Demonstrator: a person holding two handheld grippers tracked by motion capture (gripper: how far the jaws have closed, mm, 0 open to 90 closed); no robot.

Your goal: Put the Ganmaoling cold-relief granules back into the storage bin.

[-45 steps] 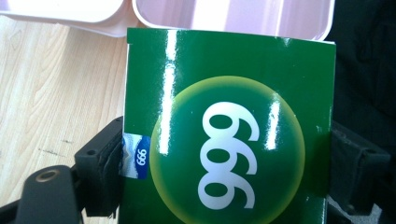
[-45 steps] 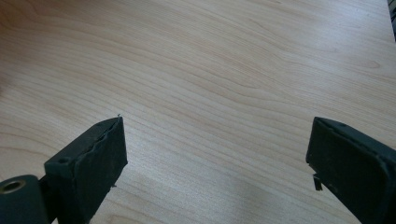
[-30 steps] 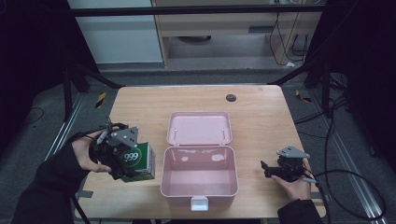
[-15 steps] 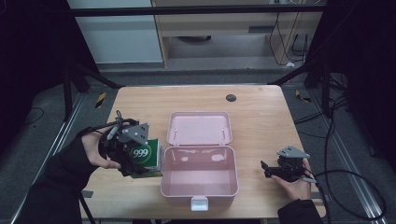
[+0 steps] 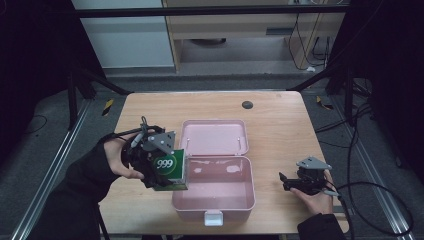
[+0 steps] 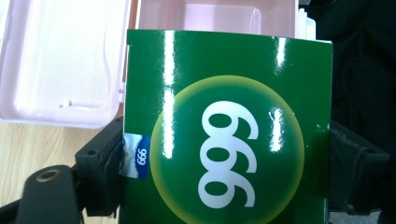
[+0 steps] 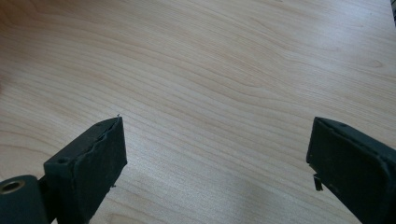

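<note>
A green box [image 5: 168, 170] marked "999" in a yellow-rimmed circle is clamped by my left gripper [image 5: 150, 162], held above the table just left of the pink case's [image 5: 235, 200] left wall. In the left gripper view the green box [image 6: 224, 135] sits between both black jaws, with the pink case's open lid [image 6: 60, 60] behind it. The case lies open, its lid [image 5: 215, 137] flat on the table beyond the tray. My right gripper [image 5: 287, 182] rests on the table right of the case, its jaws wide apart over bare wood [image 7: 219, 93] and its pads [image 7: 100, 154] holding nothing.
The wooden table [image 5: 280, 120] has a small dark round spot [image 5: 247, 104] near its far edge. Black frame legs and cables surround the table on the floor. A white latch [image 5: 213, 217] sticks out from the case's near wall.
My left gripper has carried the green box up and to the right, from the table's left part to the case's left wall. The right gripper has stayed put.
</note>
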